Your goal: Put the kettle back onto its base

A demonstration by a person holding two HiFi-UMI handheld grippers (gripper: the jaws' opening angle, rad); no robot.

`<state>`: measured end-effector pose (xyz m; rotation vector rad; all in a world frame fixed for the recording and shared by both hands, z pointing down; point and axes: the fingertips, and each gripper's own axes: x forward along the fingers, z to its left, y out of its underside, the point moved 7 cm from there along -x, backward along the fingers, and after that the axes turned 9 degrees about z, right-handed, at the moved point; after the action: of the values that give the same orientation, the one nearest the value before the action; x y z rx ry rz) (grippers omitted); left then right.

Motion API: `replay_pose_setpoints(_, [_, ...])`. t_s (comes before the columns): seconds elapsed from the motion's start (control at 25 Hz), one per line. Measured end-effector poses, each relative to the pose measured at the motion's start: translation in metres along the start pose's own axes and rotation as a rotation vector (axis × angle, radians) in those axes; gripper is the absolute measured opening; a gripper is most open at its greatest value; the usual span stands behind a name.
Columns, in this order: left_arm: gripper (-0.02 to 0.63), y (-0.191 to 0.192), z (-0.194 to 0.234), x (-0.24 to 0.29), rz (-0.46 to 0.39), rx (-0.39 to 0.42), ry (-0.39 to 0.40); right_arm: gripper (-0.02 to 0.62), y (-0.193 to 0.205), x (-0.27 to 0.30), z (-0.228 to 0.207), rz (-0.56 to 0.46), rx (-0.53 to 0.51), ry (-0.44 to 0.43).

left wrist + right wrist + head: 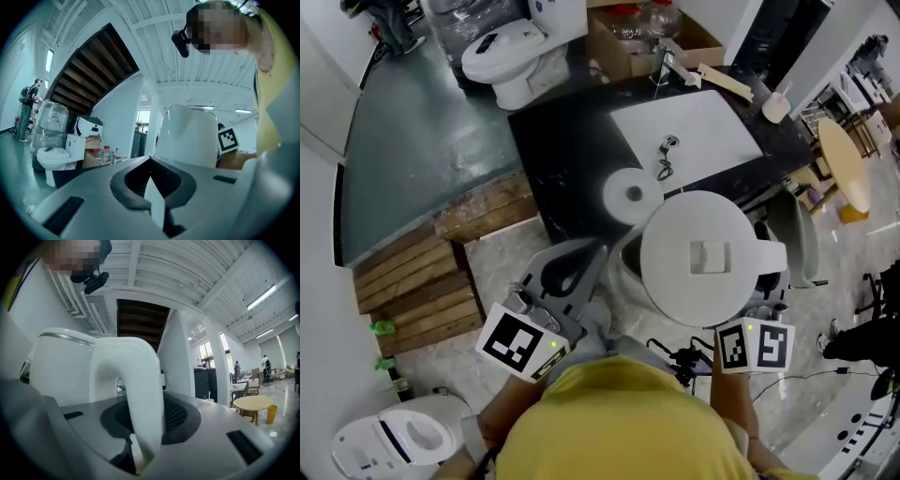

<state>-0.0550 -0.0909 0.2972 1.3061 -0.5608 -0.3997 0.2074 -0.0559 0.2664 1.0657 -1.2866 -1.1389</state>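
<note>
The white kettle [694, 258] hangs in the air in front of me, lid up, just short of the black counter [562, 159]. My right gripper [767, 286] is shut on its handle [140, 394], which fills the right gripper view with the kettle body [61, 371] behind it. The round white base [633, 194] lies on the counter beyond the kettle, its cord [666, 161] trailing away. My left gripper [579, 264] is beside the kettle's left flank, jaws shut and empty; the left gripper view has the kettle [187, 136] just to its right.
A white basin [684, 131] with a faucet [666, 61] is set in the counter behind the base. A toilet [511, 56] and a cardboard box [647, 42] stand farther back. Wooden pallets [412, 281] lie at left, a round table [844, 164] at right.
</note>
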Motion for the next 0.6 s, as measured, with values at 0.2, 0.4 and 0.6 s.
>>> replay_pose_setpoints(0.2, [0.006,-0.006,0.021,0.024,0.016,0.004,0.025,0.112,-0.001,0.032,-0.004,0.003,-0.004,0.013])
replay_pose_setpoints(0.4, [0.006,-0.010,0.039,0.050,0.031,0.019,0.050,0.112,-0.001,0.064,-0.008,-0.004,-0.006,0.016])
replay_pose_setpoints(0.6, [0.006,-0.013,0.055,0.069,0.039,0.022,0.055,0.112,0.001,0.089,-0.012,-0.007,0.001,0.018])
